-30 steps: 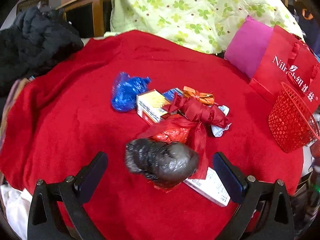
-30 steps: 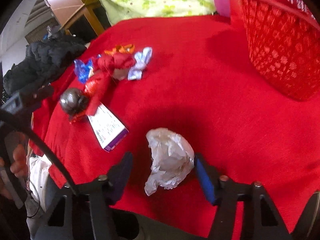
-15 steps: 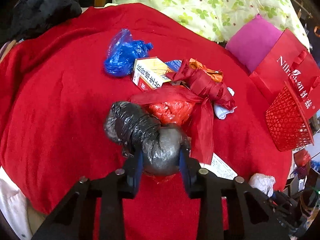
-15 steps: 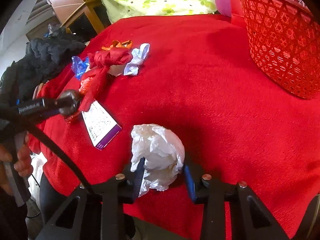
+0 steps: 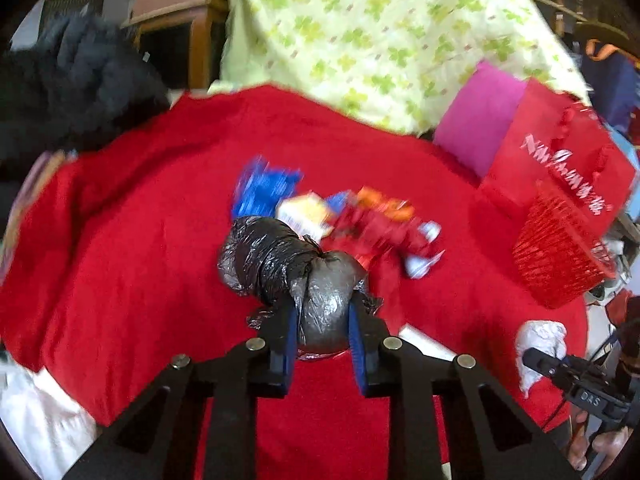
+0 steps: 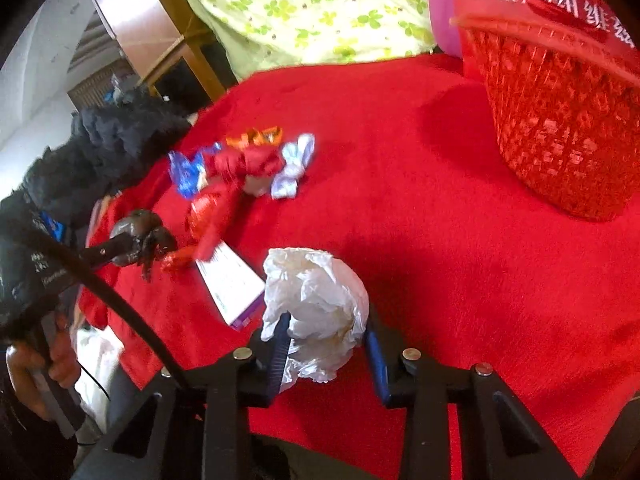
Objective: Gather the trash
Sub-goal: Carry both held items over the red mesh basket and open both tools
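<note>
Both grippers loaded.
Left gripper (image 5: 322, 330) jaws clamp black bag (image 5: 288, 268); right gripper (image 6: 326, 346) jaws clamp white wad (image 6: 316, 300), red basket (image 6: 560, 120) near.

Both wrist views close, angled down; share red cloth (image 5: 120, 280), basket (image 6: 560, 120).

You're looking at a surface draped in a red blanket (image 6: 420, 208). On it sits a small heap of trash: a blue plastic bag (image 5: 262, 192), a yellow-and-white box (image 5: 304, 214), an orange wrapper (image 5: 384, 202), a red ribbon bundle (image 6: 248, 162) and a pale blue wrapper (image 6: 294, 170), all touching or overlapping. Nearer you lies a flat white box with a purple edge (image 6: 232, 284). Off to the right, well apart, stands your red mesh basket (image 6: 560, 120).
</note>
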Demonstrator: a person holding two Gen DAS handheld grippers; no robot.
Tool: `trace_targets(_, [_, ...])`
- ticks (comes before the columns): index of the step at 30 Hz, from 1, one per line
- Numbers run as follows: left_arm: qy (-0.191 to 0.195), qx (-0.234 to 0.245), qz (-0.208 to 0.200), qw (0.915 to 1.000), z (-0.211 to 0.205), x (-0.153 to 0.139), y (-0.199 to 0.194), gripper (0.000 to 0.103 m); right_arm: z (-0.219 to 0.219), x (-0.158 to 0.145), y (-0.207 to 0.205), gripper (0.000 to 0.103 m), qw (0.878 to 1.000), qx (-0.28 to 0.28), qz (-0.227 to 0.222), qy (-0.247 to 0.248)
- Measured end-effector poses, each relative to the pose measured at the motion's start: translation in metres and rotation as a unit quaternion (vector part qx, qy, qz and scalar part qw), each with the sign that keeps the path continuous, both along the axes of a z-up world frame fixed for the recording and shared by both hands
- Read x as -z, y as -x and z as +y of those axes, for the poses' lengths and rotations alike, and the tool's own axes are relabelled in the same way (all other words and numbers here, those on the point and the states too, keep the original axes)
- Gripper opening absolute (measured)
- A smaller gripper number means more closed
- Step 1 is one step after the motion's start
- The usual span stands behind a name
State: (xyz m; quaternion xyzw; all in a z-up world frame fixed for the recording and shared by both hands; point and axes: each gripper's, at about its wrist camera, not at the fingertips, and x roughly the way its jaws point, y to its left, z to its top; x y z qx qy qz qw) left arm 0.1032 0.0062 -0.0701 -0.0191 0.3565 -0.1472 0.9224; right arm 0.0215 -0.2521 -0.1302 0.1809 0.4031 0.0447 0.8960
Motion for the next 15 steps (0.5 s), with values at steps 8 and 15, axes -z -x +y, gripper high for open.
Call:
trace_targets(8, [-0.003, 0.097, -0.082, 0.9919, -0.062, -0.066, 0.016, 0.025, -0.037, -0.063, 0.020, 0.038, 0.995, 0.016, -0.099, -0.004])
trace_targets(15, [0.025, 0.205, -0.083, 0.9750, -0.159, -0.100, -0.003, 0.025, -0.113, -0.112, 0.032, 0.038, 0.985, 0.089, -0.145, 0.002])
